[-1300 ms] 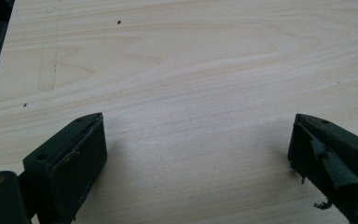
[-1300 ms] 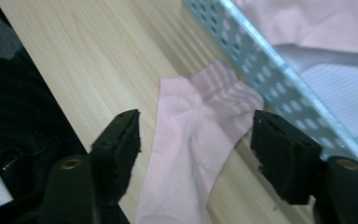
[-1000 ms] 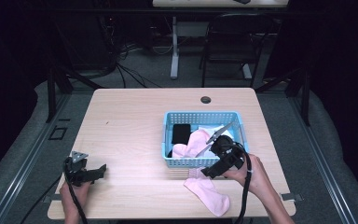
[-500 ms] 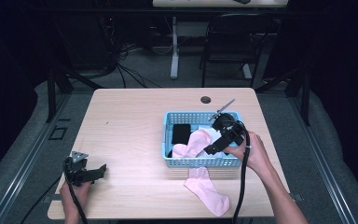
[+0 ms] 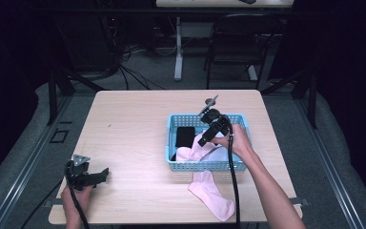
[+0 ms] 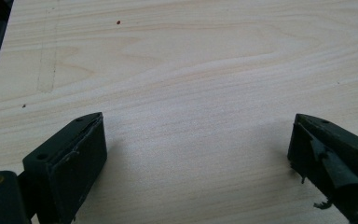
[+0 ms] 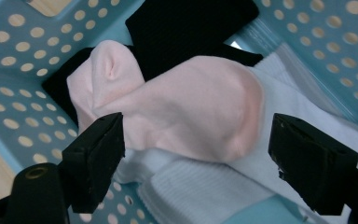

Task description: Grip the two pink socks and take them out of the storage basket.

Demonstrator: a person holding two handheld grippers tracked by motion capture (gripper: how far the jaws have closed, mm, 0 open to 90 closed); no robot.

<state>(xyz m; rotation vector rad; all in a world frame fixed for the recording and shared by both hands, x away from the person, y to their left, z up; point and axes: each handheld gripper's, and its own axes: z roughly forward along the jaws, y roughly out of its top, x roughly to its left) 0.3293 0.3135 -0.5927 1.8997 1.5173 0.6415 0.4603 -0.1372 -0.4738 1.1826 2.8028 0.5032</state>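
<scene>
- A pink sock [image 7: 186, 100] lies in the blue basket [image 5: 238, 164], on top of black cloth [image 7: 186, 28] and white socks [image 7: 200, 191].
- In the high view this sock sits at the basket's near left part, just inside the front wall.
- The right gripper [image 7: 196, 158] hangs above the basket with its jaws spread wide, one on each side of the pink sock; they grasp nothing.
- In the high view the right gripper [image 5: 208, 136] is over the basket's middle, tilted down and to the left, with the person's right hand [image 5: 238, 140] behind it over the basket's right end.
- A second pink sock [image 5: 212, 193] lies on the table [image 5: 133, 124], just in front of the basket; its upper end touches the front wall.
- The basket stands on the right half of the table, near the front edge.
- The left gripper [image 5: 100, 174] rests at the table's near left corner, well apart from the basket, held by the left hand [image 5: 74, 195].
- In the left gripper view its jaws stand wide apart over bare wood, with nothing between them.
- A chair [image 5: 231, 52] stands beyond the table's far edge.
</scene>
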